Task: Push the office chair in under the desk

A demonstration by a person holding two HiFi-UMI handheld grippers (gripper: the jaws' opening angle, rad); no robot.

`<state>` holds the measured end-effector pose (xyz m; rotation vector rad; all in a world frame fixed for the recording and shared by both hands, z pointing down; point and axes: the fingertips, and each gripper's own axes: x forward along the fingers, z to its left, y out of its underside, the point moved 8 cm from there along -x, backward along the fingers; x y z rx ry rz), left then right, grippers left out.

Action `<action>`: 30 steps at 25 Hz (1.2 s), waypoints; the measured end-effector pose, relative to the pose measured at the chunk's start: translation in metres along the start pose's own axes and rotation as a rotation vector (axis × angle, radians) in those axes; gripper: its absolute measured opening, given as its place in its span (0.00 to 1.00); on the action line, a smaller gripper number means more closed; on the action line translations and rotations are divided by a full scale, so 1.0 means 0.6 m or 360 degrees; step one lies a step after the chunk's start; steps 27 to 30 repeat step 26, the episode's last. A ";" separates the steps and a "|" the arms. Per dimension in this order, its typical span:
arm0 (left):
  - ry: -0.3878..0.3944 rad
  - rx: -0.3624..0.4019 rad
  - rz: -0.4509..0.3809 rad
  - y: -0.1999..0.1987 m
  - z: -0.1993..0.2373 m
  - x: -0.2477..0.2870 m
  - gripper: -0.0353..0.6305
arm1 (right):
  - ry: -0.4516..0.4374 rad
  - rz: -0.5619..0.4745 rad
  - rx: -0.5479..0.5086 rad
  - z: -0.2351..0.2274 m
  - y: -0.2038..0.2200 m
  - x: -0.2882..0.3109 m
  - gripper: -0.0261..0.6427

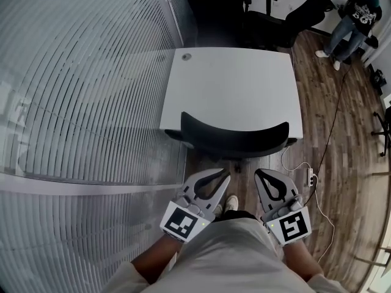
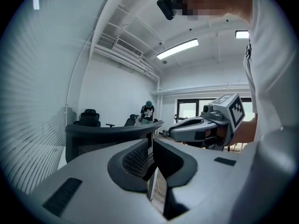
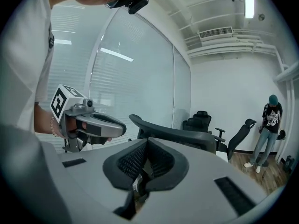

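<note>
The office chair is seen drawn up to the near edge of the white surface. Its curved black backrest is set along that edge, and its seat is hidden from view. Both claws are held side by side just in front of the person's body, and neither is touching the backrest. The left claw is closed, with its jaws brought together and nothing between them. The right claw is likewise closed and empty. Further black chairs are placed beyond the far edge of the surface, and a standing person is seen at the far right. A power strip is laid on the wooden floor to the right of the chair.
</note>
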<state>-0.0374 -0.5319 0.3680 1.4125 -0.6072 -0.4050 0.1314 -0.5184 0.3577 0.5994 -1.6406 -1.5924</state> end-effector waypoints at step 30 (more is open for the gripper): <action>0.0007 0.0006 -0.0057 -0.037 -0.022 -0.029 0.14 | -0.0048 -0.0085 0.0016 0.043 -0.060 -0.009 0.08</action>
